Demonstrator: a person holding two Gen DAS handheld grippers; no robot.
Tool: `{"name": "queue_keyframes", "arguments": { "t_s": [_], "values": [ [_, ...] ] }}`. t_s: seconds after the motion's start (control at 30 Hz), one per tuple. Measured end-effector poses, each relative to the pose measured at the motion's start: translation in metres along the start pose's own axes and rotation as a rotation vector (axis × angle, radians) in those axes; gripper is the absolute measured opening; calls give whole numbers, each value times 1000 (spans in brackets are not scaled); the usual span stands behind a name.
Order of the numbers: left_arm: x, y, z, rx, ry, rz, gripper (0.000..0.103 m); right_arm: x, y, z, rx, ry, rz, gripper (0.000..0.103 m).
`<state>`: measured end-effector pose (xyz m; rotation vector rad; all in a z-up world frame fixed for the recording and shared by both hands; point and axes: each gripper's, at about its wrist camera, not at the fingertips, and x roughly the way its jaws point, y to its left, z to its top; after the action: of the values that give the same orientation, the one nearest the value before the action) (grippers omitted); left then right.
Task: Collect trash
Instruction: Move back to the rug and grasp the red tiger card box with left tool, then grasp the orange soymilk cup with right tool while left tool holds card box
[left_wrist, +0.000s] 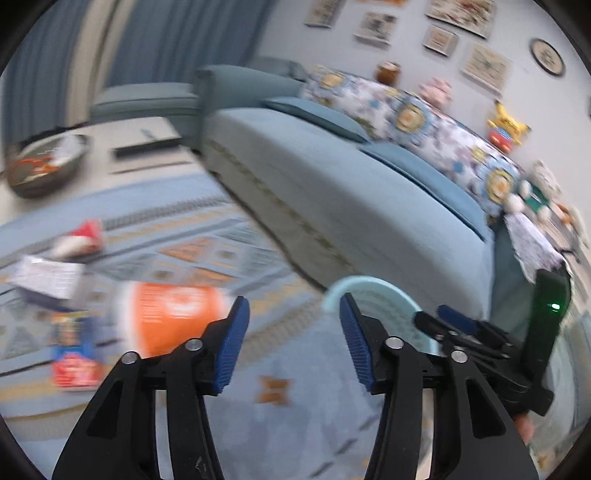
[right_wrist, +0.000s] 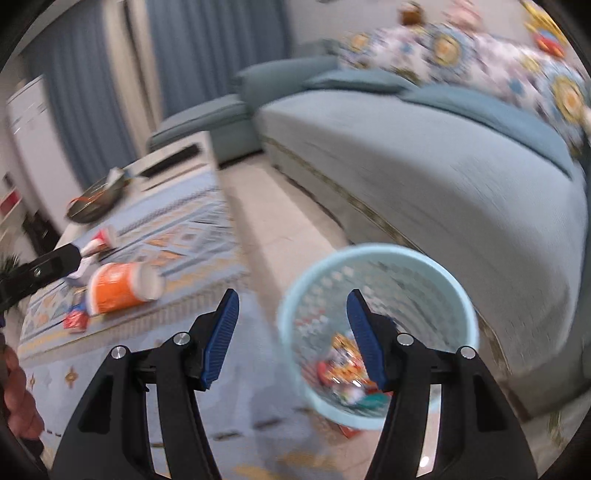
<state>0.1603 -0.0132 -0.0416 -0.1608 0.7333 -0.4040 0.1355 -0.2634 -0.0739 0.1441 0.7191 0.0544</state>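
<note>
While both claws hang wide open and empty, the right claw (right_wrist: 291, 332) hovers beside the bin (right_wrist: 376, 332); the orange cup (left_wrist: 177, 317) lies just left of the left claw (left_wrist: 291, 332), and may roll if nudged
</note>
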Motion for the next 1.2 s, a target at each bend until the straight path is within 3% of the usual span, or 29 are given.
{"name": "queue_keyframes", "arguments": {
  "t_s": [0.13,0.23,0.3,0.37,0.5,0.67,0.83,0.97,1.2],
  "values": [
    [-21,48,5,-42,-16,93,55,5,51,13,-90,-22,61,58],
    [-30,84,5,-94,-29,184,71,13,81,19,-136,-29,95,59],
    [-30,108,0,-124,-27,276,87,20,94,23,-154,-25,113,64],
    [-22,134,-8,-173,12,329,87,33,108,27,-185,-7,125,64],
    [2,168,-25,-268,94,333,85,61,135,35,-244,51,171,64],
    [21,181,-26,-286,169,306,86,105,156,51,-235,141,228,64],
    [38,188,-35,-269,246,344,80,140,177,54,-253,224,240,64],
    [40,188,-34,-211,256,381,59,152,191,49,-294,269,243,64],
    [24,197,-32,-276,232,357,59,150,195,36,-322,289,222,64]
  ]
}}
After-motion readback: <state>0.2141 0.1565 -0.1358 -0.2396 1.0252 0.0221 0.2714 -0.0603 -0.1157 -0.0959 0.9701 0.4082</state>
